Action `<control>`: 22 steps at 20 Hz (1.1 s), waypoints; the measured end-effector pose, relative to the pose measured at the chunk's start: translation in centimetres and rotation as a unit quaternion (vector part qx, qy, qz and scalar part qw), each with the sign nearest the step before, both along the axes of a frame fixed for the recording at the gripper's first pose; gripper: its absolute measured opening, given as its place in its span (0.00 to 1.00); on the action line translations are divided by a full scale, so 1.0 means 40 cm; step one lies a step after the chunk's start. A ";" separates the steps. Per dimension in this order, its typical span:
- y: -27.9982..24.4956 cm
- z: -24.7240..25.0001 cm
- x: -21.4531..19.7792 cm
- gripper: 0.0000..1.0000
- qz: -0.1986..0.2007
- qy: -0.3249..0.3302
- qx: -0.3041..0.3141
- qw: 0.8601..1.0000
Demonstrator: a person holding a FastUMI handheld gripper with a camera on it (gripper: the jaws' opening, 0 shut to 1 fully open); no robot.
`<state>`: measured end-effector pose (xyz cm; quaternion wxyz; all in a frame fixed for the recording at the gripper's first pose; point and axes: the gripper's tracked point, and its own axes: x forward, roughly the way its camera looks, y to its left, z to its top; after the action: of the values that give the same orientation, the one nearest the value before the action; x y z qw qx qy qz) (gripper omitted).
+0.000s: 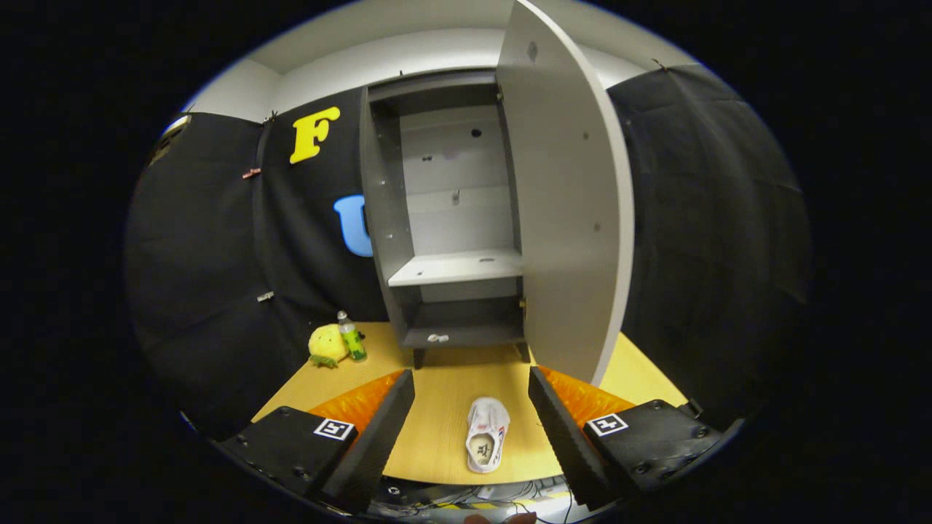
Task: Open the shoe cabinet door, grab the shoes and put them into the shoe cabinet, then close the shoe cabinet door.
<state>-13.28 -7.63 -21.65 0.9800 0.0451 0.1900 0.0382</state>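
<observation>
One shoe (pixel 486 434) btwn open tongs (pixel 472 380)

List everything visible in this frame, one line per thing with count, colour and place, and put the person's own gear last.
Shoe cabinet: one, grey, standing at the far end of the table against the black cloth wall.
Cabinet door: one, grey, swung open on the cabinet's right side.
Shelf: one, light grey, midway up inside the cabinet.
Shoe: one, white, lying on the table between the claw's fingers.
Plush toy: one, yellow, on the table left of the cabinet.
Bottle: one, green, upright beside the plush toy.
Table: one, light wood.
Claw: one, fingers spread wide apart, holding nothing, the shoe lying between them.
</observation>
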 end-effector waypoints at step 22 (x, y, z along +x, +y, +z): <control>0.054 -0.741 0.123 0.62 -0.014 0.236 0.001 0.972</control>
<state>-8.35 -5.48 -51.31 0.9081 0.0562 0.4149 0.0125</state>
